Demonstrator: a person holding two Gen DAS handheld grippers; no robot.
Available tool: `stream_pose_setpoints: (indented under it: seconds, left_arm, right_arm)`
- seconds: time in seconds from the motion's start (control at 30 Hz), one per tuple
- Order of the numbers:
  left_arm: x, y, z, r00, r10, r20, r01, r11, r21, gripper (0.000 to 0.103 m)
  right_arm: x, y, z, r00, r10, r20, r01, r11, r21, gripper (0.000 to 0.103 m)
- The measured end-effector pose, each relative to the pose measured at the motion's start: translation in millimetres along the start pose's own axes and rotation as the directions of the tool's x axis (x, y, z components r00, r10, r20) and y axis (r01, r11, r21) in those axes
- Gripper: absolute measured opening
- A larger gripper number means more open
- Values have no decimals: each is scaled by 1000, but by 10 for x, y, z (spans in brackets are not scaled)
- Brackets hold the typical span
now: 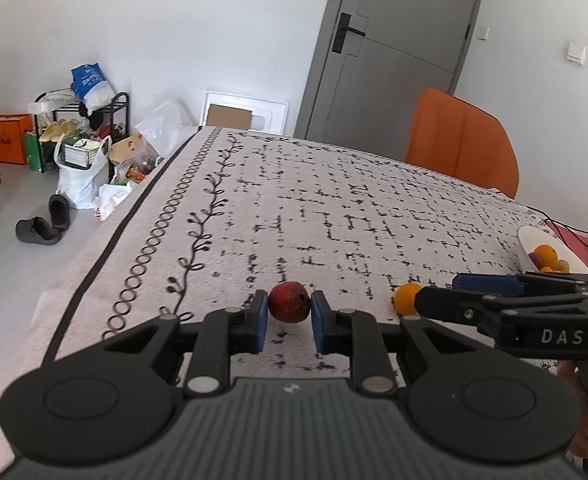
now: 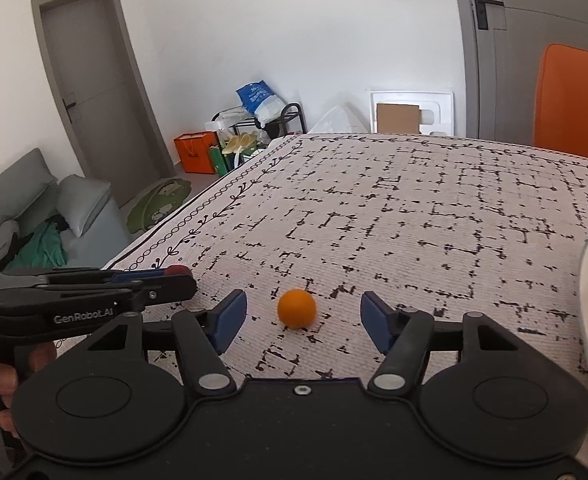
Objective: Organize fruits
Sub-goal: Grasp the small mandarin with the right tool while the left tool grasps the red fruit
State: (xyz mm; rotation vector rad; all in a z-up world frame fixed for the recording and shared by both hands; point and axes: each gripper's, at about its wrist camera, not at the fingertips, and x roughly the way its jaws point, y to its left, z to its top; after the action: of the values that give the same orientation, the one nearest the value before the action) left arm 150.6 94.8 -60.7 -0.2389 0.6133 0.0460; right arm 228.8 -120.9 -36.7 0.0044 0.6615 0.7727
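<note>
Left hand-held gripper (image 1: 289, 312) clenched on a small dark-red fruit (image 1: 289, 302), blue pads pressing it from both sides low over the patterned desk (image 1: 334, 208). Right hand-held gripper (image 2: 303, 320) released, jaws apart with a clear gap on each side of a small orange fruit (image 2: 296, 307) resting on the cloth just ahead of the fingertips. Not gripped yet; no pad touching it. White bowl (image 1: 534, 240) at the far right of the desk, already holding several orange and yellowish fruits, probably the place for both pieces.

For the step in hand, judged from this view: slide the right gripper forward so the orange sits squarely between the blue pads rather than at their tips, then squeeze evenly across its widest part. Round and free on the cloth, so likely to roll away if one pad arrives first; best to bring both in together and keep the jaws level with the middle of the fruit, not above it. Keep the grip gentle, only firm enough to lift. Hold the left gripper steady with the red fruit and well clear, since the two tools stand close side by side. Lift straight up before swinging right toward the bowl.
</note>
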Motion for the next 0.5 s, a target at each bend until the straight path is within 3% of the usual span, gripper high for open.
stream_pose_setpoints:
  seconds: [0.27,0.3,0.33,0.37,0.5]
  left_arm:
    - [-95,101,-19,1000,17,7,-17,1000,-18,21]
    - [-104,110,-15,1000,17,9,-17,1000,-21,21]
    - [-112,108,-11,1000,17,10,-17,1000,-22,21]
    - [-122,95,-8,1000,17,11,-17,1000,-20,21]
    - [-153,16,10,1000,5,18,-5,1000,-1,21]
  right_arm:
    - [159,79,-4,1000,-6,-19,5,1000,-17,59]
    - [185,86,-9,1000,-3,-25,2,1000,-22,49]
    - [209,90,-12,999,0,-38,-1,1000,-23,30]
    - [226,89,-14,999,-4,-50,3,1000,-22,24]
    - [115,32,-6,999,13,-40,-13,1000,2,22]
